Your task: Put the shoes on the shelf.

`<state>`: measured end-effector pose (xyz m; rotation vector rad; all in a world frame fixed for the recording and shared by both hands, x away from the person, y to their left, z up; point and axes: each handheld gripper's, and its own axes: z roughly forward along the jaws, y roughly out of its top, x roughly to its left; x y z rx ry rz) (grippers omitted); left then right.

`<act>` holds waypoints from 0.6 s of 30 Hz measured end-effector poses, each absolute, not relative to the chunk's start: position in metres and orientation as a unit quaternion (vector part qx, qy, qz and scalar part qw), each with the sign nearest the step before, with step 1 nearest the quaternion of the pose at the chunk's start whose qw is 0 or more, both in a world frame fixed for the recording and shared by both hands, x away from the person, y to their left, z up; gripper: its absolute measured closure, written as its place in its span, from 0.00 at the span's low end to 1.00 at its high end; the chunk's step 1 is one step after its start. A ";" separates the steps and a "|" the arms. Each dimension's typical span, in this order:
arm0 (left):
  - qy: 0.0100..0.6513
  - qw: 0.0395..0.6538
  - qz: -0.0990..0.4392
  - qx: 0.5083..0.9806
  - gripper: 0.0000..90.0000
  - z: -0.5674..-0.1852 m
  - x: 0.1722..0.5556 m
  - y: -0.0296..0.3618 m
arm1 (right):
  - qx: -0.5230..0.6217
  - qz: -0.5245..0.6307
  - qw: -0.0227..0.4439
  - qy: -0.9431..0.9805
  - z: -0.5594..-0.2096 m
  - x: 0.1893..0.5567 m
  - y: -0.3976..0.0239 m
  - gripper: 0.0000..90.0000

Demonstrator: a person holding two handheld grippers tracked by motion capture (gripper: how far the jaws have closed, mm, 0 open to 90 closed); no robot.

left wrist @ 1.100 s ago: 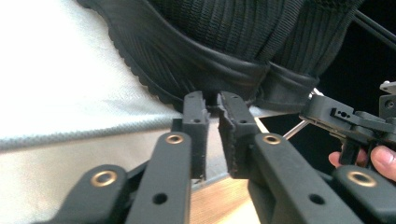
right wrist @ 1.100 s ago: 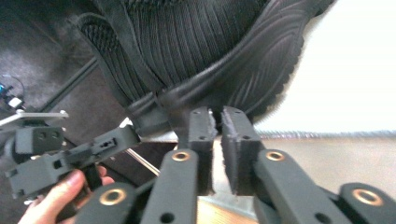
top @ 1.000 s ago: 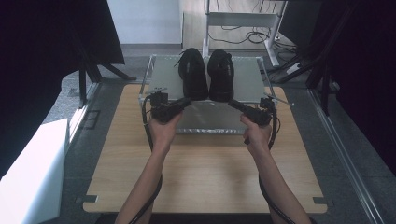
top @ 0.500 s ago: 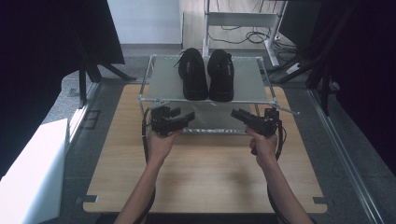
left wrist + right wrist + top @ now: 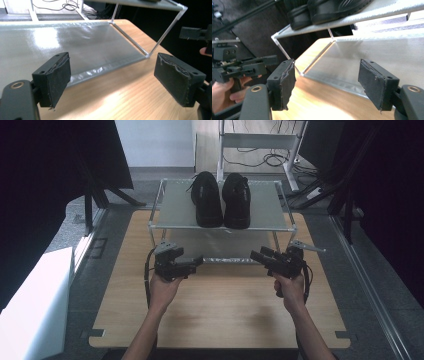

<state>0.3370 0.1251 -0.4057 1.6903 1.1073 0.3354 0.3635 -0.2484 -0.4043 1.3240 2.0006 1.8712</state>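
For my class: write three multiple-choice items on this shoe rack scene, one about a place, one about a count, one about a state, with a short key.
1. Where do the black shoes stand?
A. on the rack's top shelf
B. on the wooden table
C. on the floor

2. How many shoes are there?
A. one
B. two
C. four

3. How do the left gripper and right gripper stand?
A. both clamp a shoe
B. one holds a cloth
C. both open, holding nothing

Key: A, the shoes rest on the upper shelf; B, a pair stands side by side; C, only table and shelf show between the jaws.
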 end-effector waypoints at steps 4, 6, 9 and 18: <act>0.453 0.503 0.152 0.720 0.12 -0.412 0.325 0.127 | 0.419 0.604 0.058 0.675 -0.406 0.350 -0.250 0.29; 0.448 0.493 0.163 0.728 0.10 -0.416 0.318 0.128 | 0.413 0.597 0.062 0.685 -0.408 0.344 -0.251 0.27; 0.441 0.481 0.172 0.739 0.06 -0.421 0.309 0.129 | 0.402 0.582 0.072 0.703 -0.413 0.335 -0.251 0.24; 0.430 0.463 0.166 0.757 0.00 -0.446 0.282 0.130 | 0.387 0.535 0.091 0.746 -0.439 0.313 -0.254 0.16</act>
